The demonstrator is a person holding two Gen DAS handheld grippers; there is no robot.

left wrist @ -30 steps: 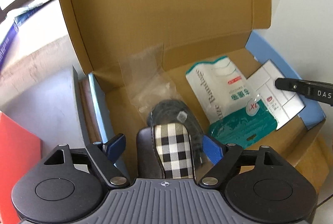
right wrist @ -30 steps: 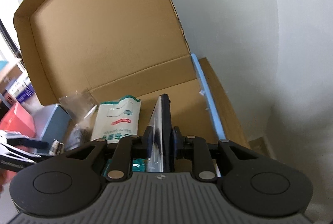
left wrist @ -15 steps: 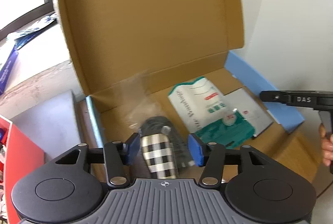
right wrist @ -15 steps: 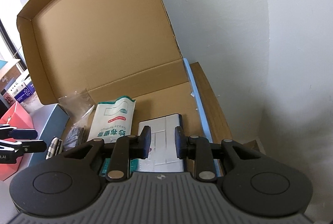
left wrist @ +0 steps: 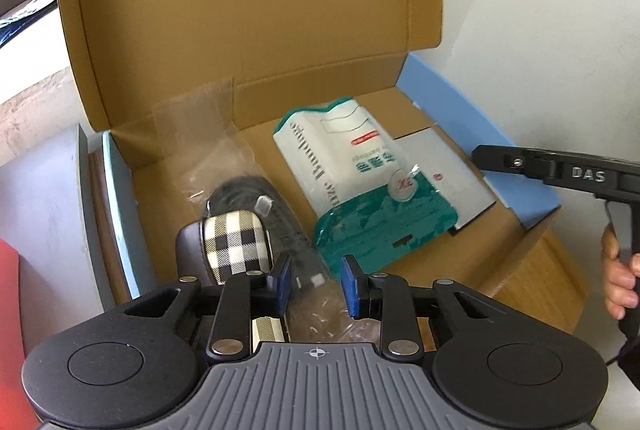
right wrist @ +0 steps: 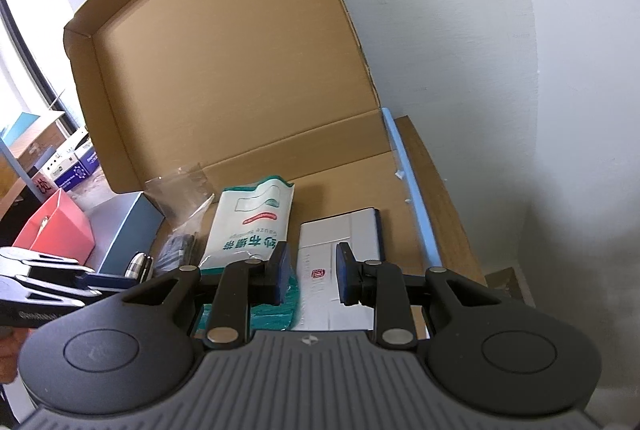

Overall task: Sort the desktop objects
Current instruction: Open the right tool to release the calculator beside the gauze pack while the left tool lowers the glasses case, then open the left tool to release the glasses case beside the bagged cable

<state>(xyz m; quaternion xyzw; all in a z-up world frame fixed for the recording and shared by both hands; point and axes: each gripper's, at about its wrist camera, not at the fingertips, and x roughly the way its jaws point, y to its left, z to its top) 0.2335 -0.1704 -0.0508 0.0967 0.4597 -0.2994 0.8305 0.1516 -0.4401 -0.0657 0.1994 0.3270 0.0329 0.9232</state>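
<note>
The open brown cardboard box (left wrist: 256, 30) fills both frames. In it lie a clear plastic bag of black cable (left wrist: 256, 198), a teal-and-white gauze bandage packet (left wrist: 360, 190) and a flat white carton (right wrist: 340, 262). The left hand-held gripper (left wrist: 314, 284), lower centre, has just been closing and grips nothing, beside a checked case (left wrist: 236, 250). The right hand-held gripper (right wrist: 310, 276) stands slightly open and empty above the carton.

A checked case (left wrist: 236, 250), bagged cable (left wrist: 256, 198), gauze packet (left wrist: 360, 190) and flat white box (left wrist: 452, 174) are laid in the open carton (left wrist: 240, 10), lower centre.
</note>
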